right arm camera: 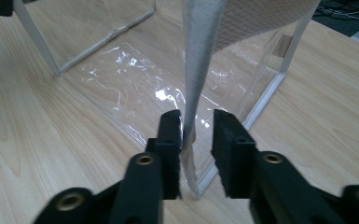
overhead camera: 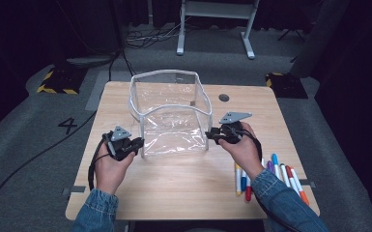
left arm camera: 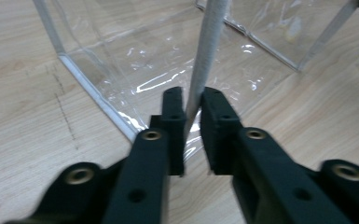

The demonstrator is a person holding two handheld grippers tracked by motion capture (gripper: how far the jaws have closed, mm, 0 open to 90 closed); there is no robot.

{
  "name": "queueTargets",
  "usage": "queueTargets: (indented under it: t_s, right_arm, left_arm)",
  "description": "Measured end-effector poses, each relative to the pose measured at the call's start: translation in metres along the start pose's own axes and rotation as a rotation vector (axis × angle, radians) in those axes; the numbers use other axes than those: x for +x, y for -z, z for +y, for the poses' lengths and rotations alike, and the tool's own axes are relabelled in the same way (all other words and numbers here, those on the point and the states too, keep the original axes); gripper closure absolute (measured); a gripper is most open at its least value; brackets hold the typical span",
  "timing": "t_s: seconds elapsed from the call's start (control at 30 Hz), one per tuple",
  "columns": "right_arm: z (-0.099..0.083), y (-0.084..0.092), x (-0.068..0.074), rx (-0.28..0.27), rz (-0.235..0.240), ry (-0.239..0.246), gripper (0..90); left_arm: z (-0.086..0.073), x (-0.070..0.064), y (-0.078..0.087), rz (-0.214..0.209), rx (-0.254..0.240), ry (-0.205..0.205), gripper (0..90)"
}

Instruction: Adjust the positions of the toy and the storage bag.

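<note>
1. High view. A clear plastic pouch [overhead camera: 171, 113] with white edging stands open-topped at the centre of the wooden table [overhead camera: 183, 188]. The left gripper [overhead camera: 134, 143] meets its near-left corner at about 8 o'clock from the pouch's middle; the right gripper [overhead camera: 211, 134] meets the near-right corner at about 4 o'clock. Each is carried by a hand in a denim sleeve. The symmetrical hold on both near corners reads as a way to keep the mouth spread and the walls upright. A row of marker pens [overhead camera: 270, 174] lies at 5 o'clock, beside the right forearm and well apart from the pouch – probably what is meant to go in.

2. Left gripper view. The white rim strip [left arm camera: 205, 60] of the pouch runs from 12 o'clock down between the jaws of the left gripper [left arm camera: 192, 112]. The jaws stand nearly closed, with only a narrow gap, and the strip lies against the left pad; judged a pinch on the rim. The pouch's transparent floor [left arm camera: 168, 74] rests on the table beyond.

3. Right gripper view. The rim strip [right arm camera: 200, 60] hangs down between the jaws of the right gripper [right arm camera: 196, 126]. It lies against the left pad, yet a clear gap remains to the right pad – so the jaws bracket the edge and a firm clamp isn't seen. The pouch's far corner post [right arm camera: 279, 74] stands at 2 o'clock.
</note>
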State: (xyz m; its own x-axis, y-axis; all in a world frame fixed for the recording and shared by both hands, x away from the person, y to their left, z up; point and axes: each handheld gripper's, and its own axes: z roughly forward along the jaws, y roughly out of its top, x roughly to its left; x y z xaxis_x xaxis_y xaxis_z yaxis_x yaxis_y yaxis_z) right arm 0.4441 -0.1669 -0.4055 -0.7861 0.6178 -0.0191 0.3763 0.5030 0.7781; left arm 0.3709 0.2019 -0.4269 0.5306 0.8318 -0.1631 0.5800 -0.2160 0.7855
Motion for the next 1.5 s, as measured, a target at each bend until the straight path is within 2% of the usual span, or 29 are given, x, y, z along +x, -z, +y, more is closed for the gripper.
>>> queueTargets:
  t_s: [0.07, 0.2, 0.33, 0.5, 0.73, 0.77, 0.93, 1.03, 1.3, 1.5]
  right_arm:
    - [0.001, 0.0, -0.001, 0.007, 0.011, -0.002, 84.4]
    - [-0.001, 0.004, 0.0, 0.006, 0.004, 0.0, 86.9]
    - [-0.005, 0.011, 0.003, 0.012, 0.021, 0.001, 87.2]
    - [-0.015, 0.028, 0.013, 0.017, 0.052, 0.005, 87.3]
    - [-0.037, 0.06, 0.027, 0.015, 0.098, -0.003, 87.4]
    - [-0.043, 0.067, 0.031, 0.018, 0.105, -0.004, 87.4]
    - [-0.055, 0.083, 0.039, 0.016, 0.119, -0.008, 87.5]
    - [-0.063, 0.093, 0.045, 0.016, 0.132, -0.015, 87.5]
    - [-0.081, 0.113, 0.062, 0.015, 0.166, -0.012, 87.5]
    - [-0.094, 0.127, 0.073, 0.02, 0.181, -0.013, 87.5]
  left_arm:
    - [-0.001, 0.001, 0.002, 0.001, 0.002, -0.003, 87.0]
    - [-0.002, -0.001, 0.003, 0.011, 0.001, -0.023, 87.4]
    - [-0.007, -0.007, 0.009, 0.004, 0.002, -0.051, 87.5]
    - [-0.018, -0.021, 0.02, -0.026, 0.011, -0.085, 87.5]
    - [-0.034, -0.047, 0.036, -0.08, 0.03, -0.133, 87.5]
    - [-0.035, -0.051, 0.038, -0.083, 0.036, -0.148, 87.5]
    - [-0.043, -0.069, 0.047, -0.109, 0.041, -0.193, 87.5]
    - [-0.046, -0.075, 0.051, -0.137, 0.074, -0.214, 87.5]
    - [-0.057, -0.086, 0.061, -0.17, 0.079, -0.244, 87.4]
    - [-0.06, -0.097, 0.067, -0.194, 0.105, -0.276, 87.4]
